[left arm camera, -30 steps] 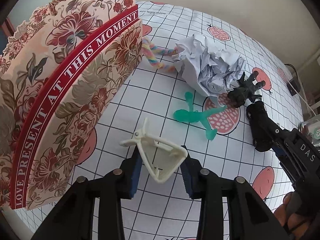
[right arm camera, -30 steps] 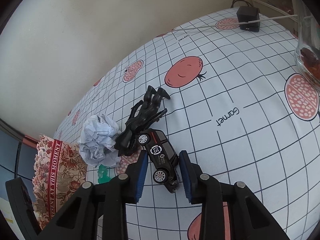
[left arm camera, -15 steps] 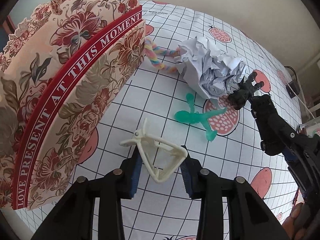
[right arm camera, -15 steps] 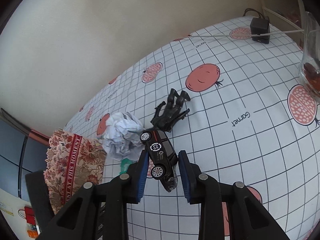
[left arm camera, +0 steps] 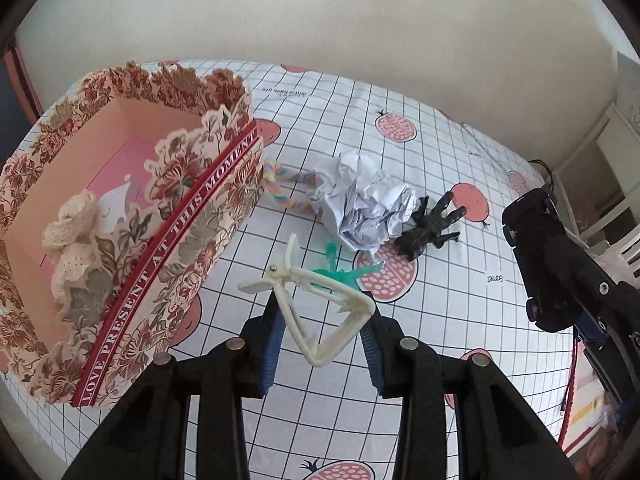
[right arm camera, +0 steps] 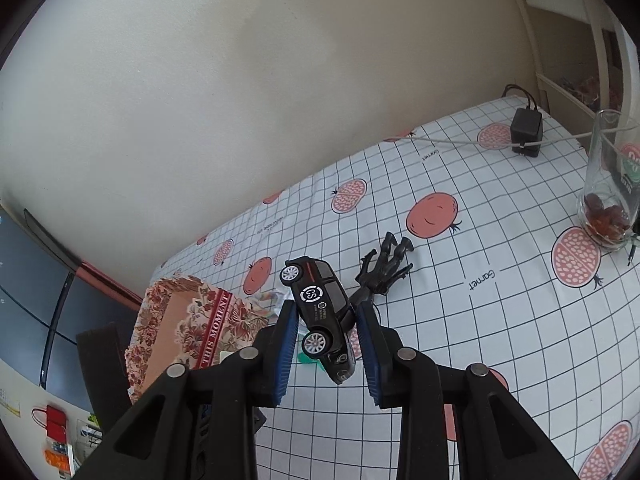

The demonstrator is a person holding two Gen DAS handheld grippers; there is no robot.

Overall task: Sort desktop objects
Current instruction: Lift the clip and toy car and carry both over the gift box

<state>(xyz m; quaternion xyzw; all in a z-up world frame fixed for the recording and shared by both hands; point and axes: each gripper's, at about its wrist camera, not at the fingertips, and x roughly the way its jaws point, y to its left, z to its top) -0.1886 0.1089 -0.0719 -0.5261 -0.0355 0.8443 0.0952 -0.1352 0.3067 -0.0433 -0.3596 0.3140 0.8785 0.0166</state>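
My left gripper [left arm camera: 322, 340] is shut on a cream hair claw clip [left arm camera: 316, 304], held above the table beside the floral gift box [left arm camera: 132, 232]. My right gripper [right arm camera: 326, 344] is shut on a black toy car [right arm camera: 320, 312], lifted off the table; the car also shows in the left wrist view [left arm camera: 536, 256]. A crumpled paper ball [left arm camera: 364, 208], a green plastic figure [left arm camera: 340, 272], a black hair claw [left arm camera: 430, 226] and a pastel braided rope [left arm camera: 286, 188] lie on the checked tablecloth.
The open box holds a cream lace flower [left arm camera: 74, 236]. A glass [right arm camera: 610, 184] with dark bits and a black power adapter [right arm camera: 526, 130] with its cable stand at the right rear. A wall runs behind the table.
Both grippers have risen with their objects. The toy car has left the table. The box's inside has come into the left wrist view.
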